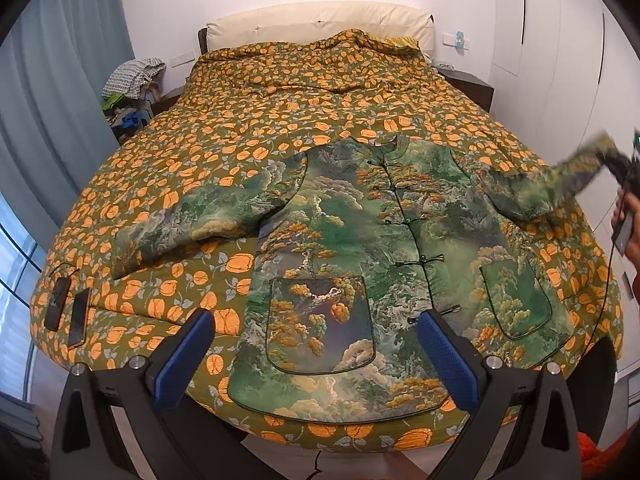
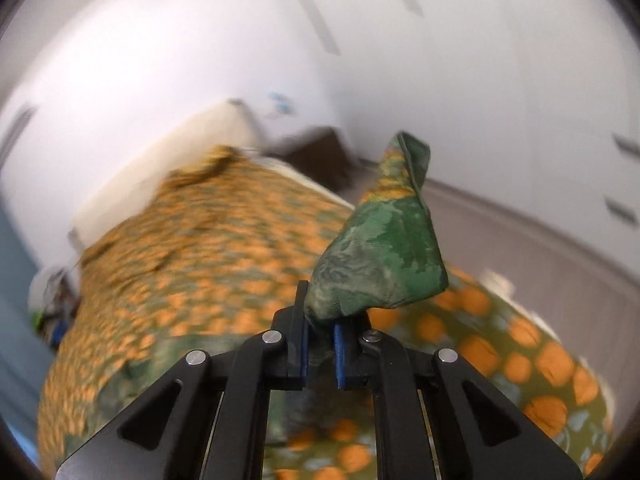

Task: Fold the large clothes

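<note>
A large green landscape-print jacket (image 1: 376, 256) with knot buttons lies flat, front up, on the bed (image 1: 280, 92). Its left sleeve (image 1: 192, 216) lies spread on the cover. My left gripper (image 1: 316, 348) is open and empty, hovering above the jacket's hem near the left pocket. My right gripper (image 1: 622, 172) is at the far right, shut on the cuff of the right sleeve (image 1: 560, 184) and lifting it off the bed. In the right wrist view the cuff (image 2: 384, 252) is pinched between the blue pads of my right gripper (image 2: 320, 344) and sticks up.
The bed has an orange-and-olive floral cover. Two dark phones (image 1: 68, 312) lie at its front left corner. A clothes pile (image 1: 132, 80) sits left of the headboard (image 1: 320, 24). A dark nightstand (image 1: 468, 86) and white wardrobe (image 1: 560, 60) stand right.
</note>
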### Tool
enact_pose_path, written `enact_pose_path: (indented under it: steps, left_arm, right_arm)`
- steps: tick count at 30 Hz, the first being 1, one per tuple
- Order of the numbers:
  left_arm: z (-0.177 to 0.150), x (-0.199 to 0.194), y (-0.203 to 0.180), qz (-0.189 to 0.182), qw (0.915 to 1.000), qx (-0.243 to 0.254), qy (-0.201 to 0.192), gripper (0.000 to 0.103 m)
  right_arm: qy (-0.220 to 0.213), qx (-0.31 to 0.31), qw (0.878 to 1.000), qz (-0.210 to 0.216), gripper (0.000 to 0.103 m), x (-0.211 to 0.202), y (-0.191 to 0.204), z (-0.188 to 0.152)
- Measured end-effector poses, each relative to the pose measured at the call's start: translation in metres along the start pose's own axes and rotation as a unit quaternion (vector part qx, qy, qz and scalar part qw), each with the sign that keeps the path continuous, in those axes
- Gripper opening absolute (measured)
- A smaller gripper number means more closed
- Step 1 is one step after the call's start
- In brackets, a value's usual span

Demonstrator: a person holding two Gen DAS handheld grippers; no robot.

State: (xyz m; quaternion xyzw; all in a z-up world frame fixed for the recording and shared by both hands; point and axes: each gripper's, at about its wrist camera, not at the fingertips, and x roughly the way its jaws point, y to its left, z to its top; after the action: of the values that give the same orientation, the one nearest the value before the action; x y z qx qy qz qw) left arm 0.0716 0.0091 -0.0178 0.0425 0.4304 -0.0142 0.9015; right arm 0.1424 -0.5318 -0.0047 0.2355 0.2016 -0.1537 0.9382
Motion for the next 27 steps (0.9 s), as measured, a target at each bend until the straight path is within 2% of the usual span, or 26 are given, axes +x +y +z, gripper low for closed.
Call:
enact_pose_path:
  steps: [3,7,11,15,19,24,27]
  left_arm:
    - [-0.002,-0.004,0.005,-0.001,1.0000,-0.004,-0.008,0.103]
    - [-0.005,-0.006,0.018,0.002,0.9998,-0.020,-0.009,0.103]
    - [-0.009,-0.006,0.032,0.012,0.9992,-0.036,-0.008,0.103]
    - [-0.013,-0.007,0.044,0.022,0.9986,-0.049,-0.005,0.103]
    - [-0.016,-0.003,0.051,0.030,0.9981,-0.054,0.000,0.103]
    - [-0.013,0.011,0.049,0.027,0.9983,-0.052,0.006,0.103]
    - [-0.010,0.021,0.041,0.027,0.9989,-0.037,0.006,0.103]
  right_arm:
    - [-0.002,-0.056,0.997,0.044,0.008,-0.013,0.060,0.006]
    - [0.017,-0.136,0.986,0.090,0.008,-0.011,0.145,-0.011]
    - [0.050,-0.218,0.968,0.115,0.008,0.006,0.217,-0.061]
    - [0.087,-0.285,0.947,0.121,0.008,0.033,0.268,-0.121]
    - [0.124,-0.325,0.930,0.119,0.008,0.061,0.285,-0.172]
    - [0.169,-0.345,0.916,0.114,0.009,0.083,0.289,-0.215]
    - [0.196,-0.336,0.914,0.115,0.017,0.096,0.289,-0.234]
